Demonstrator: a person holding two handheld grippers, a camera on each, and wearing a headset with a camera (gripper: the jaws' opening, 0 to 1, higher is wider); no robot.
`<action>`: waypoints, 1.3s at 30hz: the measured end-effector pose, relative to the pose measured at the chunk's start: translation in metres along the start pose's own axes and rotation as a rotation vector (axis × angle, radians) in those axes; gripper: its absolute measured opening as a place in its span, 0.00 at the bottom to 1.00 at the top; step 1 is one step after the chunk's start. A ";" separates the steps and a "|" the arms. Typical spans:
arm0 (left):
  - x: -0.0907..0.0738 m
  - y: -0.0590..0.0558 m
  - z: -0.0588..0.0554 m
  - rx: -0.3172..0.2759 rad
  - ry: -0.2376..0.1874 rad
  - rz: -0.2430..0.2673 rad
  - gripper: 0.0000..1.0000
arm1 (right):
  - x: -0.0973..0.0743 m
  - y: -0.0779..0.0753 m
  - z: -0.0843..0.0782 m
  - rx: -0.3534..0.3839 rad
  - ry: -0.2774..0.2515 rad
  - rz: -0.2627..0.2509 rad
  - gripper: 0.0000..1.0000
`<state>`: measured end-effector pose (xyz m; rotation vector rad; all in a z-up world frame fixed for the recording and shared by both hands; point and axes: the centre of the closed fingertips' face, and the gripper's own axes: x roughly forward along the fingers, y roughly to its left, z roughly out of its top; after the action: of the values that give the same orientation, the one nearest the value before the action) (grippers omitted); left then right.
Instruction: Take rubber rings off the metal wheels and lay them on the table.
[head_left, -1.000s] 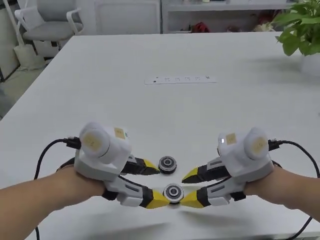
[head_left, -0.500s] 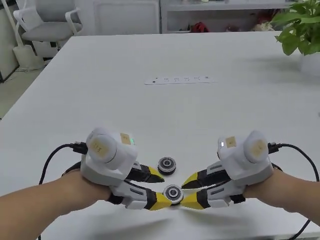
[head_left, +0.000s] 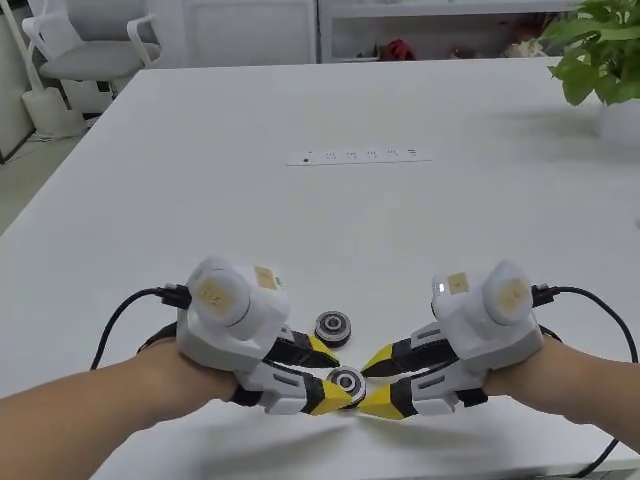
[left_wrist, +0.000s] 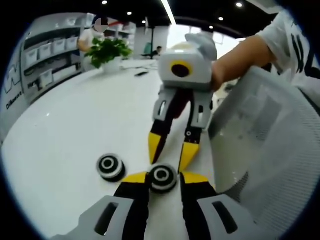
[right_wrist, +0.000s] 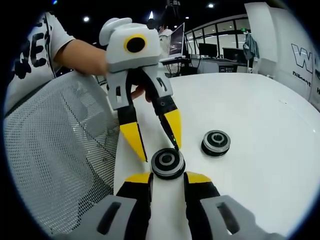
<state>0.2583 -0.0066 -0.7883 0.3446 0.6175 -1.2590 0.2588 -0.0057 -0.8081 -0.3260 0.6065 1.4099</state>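
A round, black-rubber-ringed metal wheel (head_left: 346, 381) is being bracketed by the parted yellow tips of the left gripper (right_wrist: 160, 151) and right gripper (left_wrist: 170, 164) on a smooth white table (head_left: 360, 230).

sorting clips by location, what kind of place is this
Likely an office or lab workroom: a large white table, a swivel chair beyond it, and shelves of bins.

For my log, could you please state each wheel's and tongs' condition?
Near wheel, rubber ring on, between both tongs.
Far wheel, lying on table, also ringed, untouched.
Left tongs, apart around near wheel, grip unclear.
Right tongs, apart around near wheel, grip unclear.
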 end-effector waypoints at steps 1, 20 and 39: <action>0.001 -0.001 0.000 0.002 0.001 -0.001 0.25 | 0.000 0.000 0.000 0.001 0.000 -0.001 0.22; 0.006 0.005 -0.003 0.045 0.012 0.063 0.14 | 0.000 0.002 0.001 0.009 -0.004 -0.008 0.24; 0.005 0.005 -0.002 0.027 -0.022 0.086 0.14 | 0.006 0.001 0.005 -0.006 -0.008 -0.030 0.27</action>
<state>0.2636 -0.0078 -0.7936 0.3752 0.5619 -1.1880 0.2589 0.0020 -0.8075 -0.3328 0.5894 1.3839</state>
